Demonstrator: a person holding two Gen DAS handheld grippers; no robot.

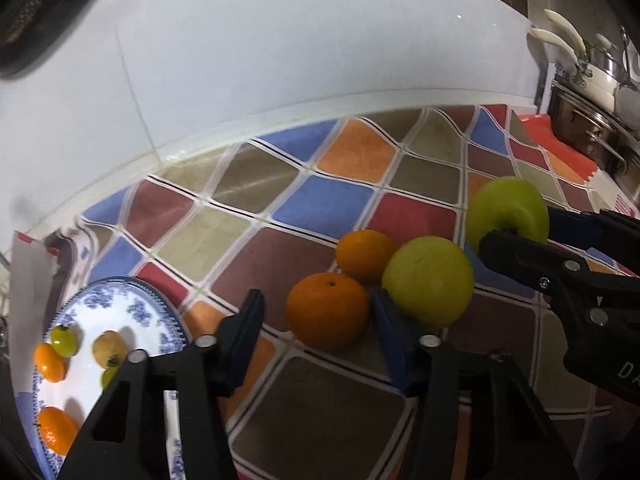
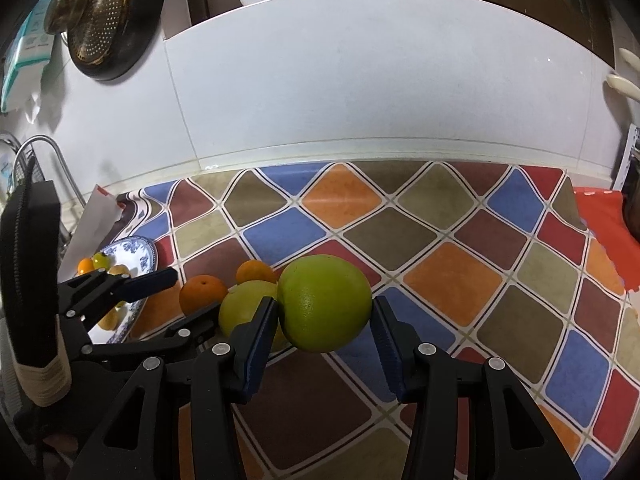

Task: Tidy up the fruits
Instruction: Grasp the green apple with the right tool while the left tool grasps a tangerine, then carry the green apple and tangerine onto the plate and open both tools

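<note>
My right gripper [image 2: 325, 322] is shut on a large green fruit [image 2: 325, 304] and holds it above the tiled counter; it also shows in the left wrist view [image 1: 508, 210]. A second green fruit [image 1: 428, 280] and two oranges [image 1: 327, 310] [image 1: 364, 255] lie together on the counter. My left gripper [image 1: 318, 314] is open, its fingers on either side of the near orange. A blue-and-white plate [image 1: 136, 304] at the left holds several small orange and yellow-green fruits.
A white tiled wall [image 2: 360, 92] runs along the back of the counter. Steel pots with cream handles [image 1: 592, 92] stand at the far right. A dish rack [image 2: 36, 160] and a hanging strainer [image 2: 100, 20] are at the left.
</note>
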